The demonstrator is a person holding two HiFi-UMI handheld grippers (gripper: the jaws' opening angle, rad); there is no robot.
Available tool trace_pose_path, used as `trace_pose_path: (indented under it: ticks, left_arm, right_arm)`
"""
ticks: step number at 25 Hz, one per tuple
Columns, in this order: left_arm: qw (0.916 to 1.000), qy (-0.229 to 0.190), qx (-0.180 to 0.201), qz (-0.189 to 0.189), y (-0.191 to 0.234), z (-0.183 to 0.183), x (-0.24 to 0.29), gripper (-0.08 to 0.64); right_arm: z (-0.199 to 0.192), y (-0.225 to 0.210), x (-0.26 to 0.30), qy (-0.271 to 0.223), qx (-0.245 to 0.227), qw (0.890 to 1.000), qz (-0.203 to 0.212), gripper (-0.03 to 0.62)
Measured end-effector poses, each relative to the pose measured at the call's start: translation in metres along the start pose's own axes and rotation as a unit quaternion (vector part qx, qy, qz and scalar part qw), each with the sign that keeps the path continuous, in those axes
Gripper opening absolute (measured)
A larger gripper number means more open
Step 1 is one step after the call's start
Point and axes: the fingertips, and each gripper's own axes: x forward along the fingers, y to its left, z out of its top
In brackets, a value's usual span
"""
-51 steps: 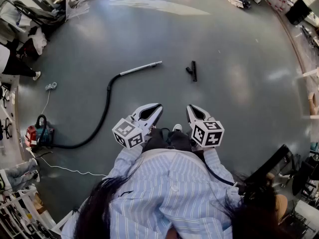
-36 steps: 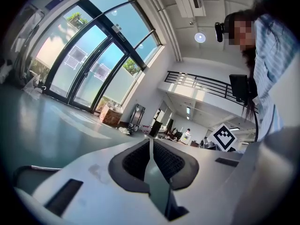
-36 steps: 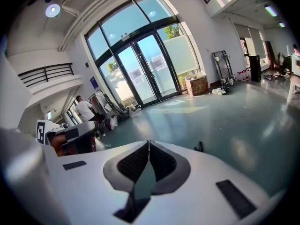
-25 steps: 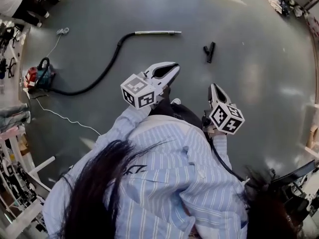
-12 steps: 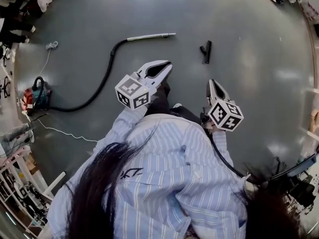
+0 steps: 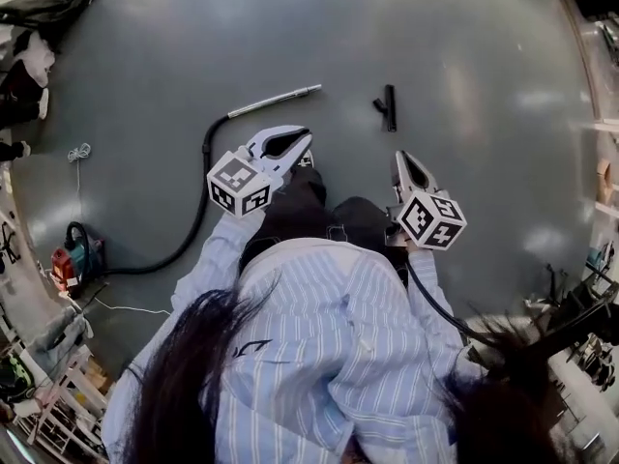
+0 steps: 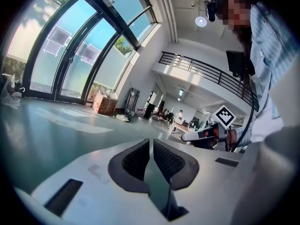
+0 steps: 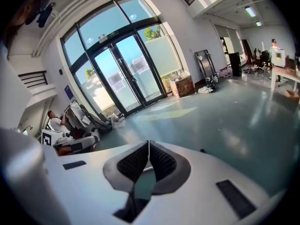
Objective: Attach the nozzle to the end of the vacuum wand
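Both claws are held out over the grey floor (image 6: 464,56) in front of a person in a striped shirt (image 6: 329,356). The left claw (image 6: 306,136) is clenched: in the left gripper view its pads are seen pressed together with nothing between them. The right claw (image 6: 399,156) is likewise clenched and empty, its pads meeting at the tips in the right gripper view.

The vacuum wand (image 6: 276,100), a silver tube, lies on the floor just beyond the left claw and apart from it, with its free end pointing right and far. The nozzle (image 6: 388,107), a small black piece, lies on the floor to the right of that free end, apart from it and beyond the right claw. Neither thing is touched.

From the wand's left end a black hose (image 6: 198,211) curves near and left to a red and teal vacuum cleaner (image 6: 73,259) at the left edge of the head view. Tall glass doors (image 8: 117,74) are seen at the far side of the hall in the right gripper view.
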Motion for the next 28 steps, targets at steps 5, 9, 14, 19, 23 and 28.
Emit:
trace_pose_path:
  ticks: [5, 9, 14, 19, 23, 28]
  left_arm:
    - [0.9989, 0.046, -0.01, -0.008, 0.026, -0.018, 0.024, 0.008]
    - [0.9978, 0.051, -0.042, -0.008, 0.037, -0.021, 0.045, 0.008]
    - [0.9956, 0.063, -0.069, 0.005, 0.047, -0.035, 0.074, 0.031]
    - [0.9923, 0.114, -0.046, 0.013, 0.051, -0.061, 0.111, 0.132]
    - [0.9919, 0.113, -0.036, 0.045, 0.076, -0.067, 0.137, 0.132]
    - [0.9848, 0.163, -0.029, 0.053, 0.118, -0.122, 0.159, 0.132]
  right_arm:
    - [-0.005, -0.017, 0.017, 0.03, -0.03, 0.999, -0.026, 0.012]
    - [-0.011, -0.043, 0.026, 0.052, -0.018, 0.998, -0.041, 0.013]
    - [-0.032, -0.083, 0.042, 0.096, -0.011, 0.995, -0.035, 0.014]
    - [-0.045, -0.122, 0.072, 0.129, -0.006, 0.992, 0.008, 0.014]
    - [-0.049, -0.152, 0.108, 0.151, -0.016, 0.988, 0.028, 0.015]
    - [-0.096, -0.188, 0.16, 0.178, -0.005, 0.983, 0.045, 0.074]
